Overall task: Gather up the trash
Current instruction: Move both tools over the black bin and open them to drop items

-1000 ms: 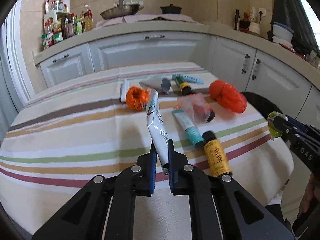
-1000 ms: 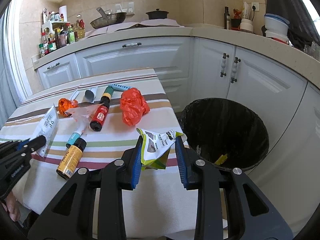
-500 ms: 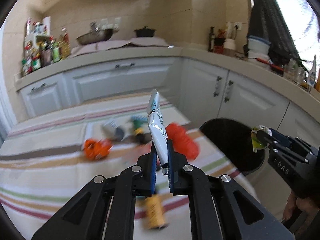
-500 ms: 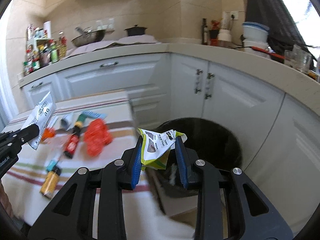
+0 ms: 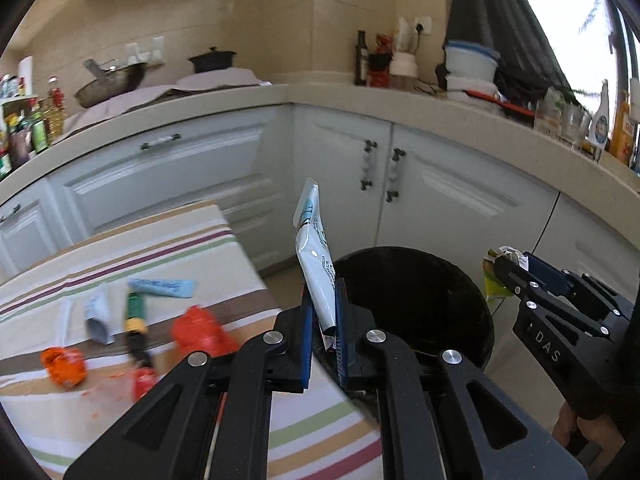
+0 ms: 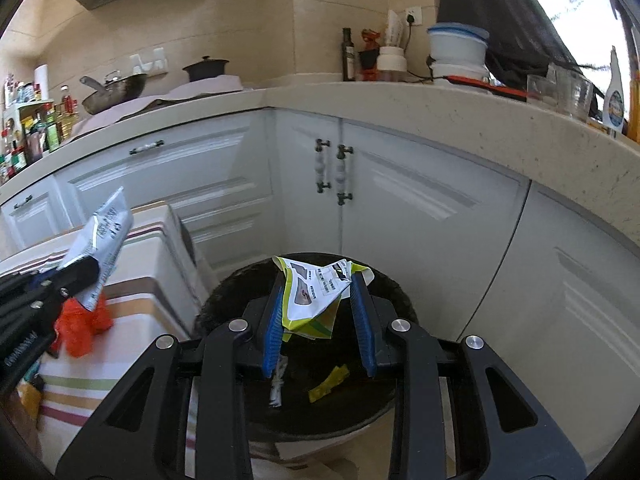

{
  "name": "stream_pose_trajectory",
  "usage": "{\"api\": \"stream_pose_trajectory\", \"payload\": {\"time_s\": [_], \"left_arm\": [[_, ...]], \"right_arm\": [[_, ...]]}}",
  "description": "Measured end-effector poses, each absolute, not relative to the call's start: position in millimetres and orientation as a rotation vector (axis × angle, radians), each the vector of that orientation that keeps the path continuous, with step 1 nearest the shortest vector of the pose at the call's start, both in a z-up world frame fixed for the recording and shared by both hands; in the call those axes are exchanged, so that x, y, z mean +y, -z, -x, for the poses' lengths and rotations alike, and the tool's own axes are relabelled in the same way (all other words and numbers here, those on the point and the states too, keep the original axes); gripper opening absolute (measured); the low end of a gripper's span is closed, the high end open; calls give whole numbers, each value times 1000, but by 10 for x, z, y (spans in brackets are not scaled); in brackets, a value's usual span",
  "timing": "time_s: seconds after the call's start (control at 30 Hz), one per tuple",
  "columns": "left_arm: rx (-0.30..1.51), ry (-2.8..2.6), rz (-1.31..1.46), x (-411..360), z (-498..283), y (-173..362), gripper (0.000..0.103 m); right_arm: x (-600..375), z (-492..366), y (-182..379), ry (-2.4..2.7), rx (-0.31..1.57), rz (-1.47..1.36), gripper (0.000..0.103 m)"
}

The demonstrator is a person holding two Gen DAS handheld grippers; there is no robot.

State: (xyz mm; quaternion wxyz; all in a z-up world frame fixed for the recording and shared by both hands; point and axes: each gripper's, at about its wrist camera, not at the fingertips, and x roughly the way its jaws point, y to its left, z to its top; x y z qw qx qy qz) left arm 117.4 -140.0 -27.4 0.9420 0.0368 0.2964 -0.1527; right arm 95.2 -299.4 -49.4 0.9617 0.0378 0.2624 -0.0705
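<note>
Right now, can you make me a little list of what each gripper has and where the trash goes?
left gripper: shut on a white tube
right gripper: shut on a crumpled yellow-green wrapper
bin: black, open, on the floor beside the table; scraps inside
striped table: orange bags, tubes and bottles lie on it
both loads: near or over the bin, not dropped

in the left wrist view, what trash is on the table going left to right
orange crumpled wrapper → grey tube → green-capped bottle → light blue tube → red crumpled bag
</note>
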Motion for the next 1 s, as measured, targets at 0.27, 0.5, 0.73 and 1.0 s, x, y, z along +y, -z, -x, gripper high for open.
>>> {"api": "stream_pose_trajectory", "payload": {"time_s": [0.27,0.5,0.73,1.0], "left_arm": [[657,324,-123,-1799,-1475,461,10],[720,308,-161,-1995,-1731,641,34],[746,285,-142,-1974,-1798,666,50],[677,241,-127,-1818,-1651,484,50]], "right_arm": [[-3209,-1214,668,155,560,-98,30],[-3336,-1464,850,142,587,-125,32],[-3373,-1529,925,152,599,-138,42],[-3275,-1352,769,166,579,-131,42]]}}
